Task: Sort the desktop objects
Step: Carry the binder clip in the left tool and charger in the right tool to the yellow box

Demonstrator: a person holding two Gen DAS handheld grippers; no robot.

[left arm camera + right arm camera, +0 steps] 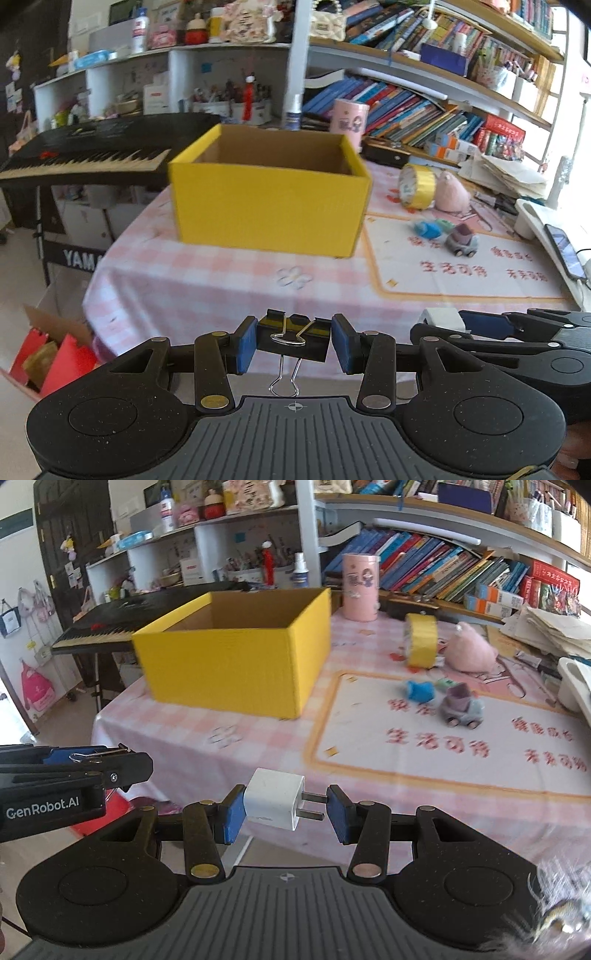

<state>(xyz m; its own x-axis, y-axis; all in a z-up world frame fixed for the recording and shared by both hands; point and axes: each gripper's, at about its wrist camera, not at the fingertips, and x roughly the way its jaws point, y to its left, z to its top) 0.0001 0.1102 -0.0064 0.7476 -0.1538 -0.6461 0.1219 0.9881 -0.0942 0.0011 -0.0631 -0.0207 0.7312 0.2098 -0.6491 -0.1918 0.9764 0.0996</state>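
Note:
My left gripper (294, 341) is shut on a black binder clip (293, 341) and holds it in the air near the table's front edge. My right gripper (285, 808) is shut on a white plug adapter (273, 803), prongs pointing right; it also shows in the left wrist view (443, 320). An open yellow cardboard box (269, 192) stands on the pink checked tablecloth (207, 273), ahead of both grippers; it also shows in the right wrist view (236, 653). On the table to the right lie a yellow tape roll (421, 644), a pink plush (469, 651), a blue toy (419, 691) and a small toy car (461, 705).
A black keyboard (85, 155) stands left of the table. Bookshelves (424, 103) and a pink cylinder (360, 587) line the back. A phone (565, 251) and papers (509, 173) lie at the right edge. A red box (48, 358) sits on the floor at the left.

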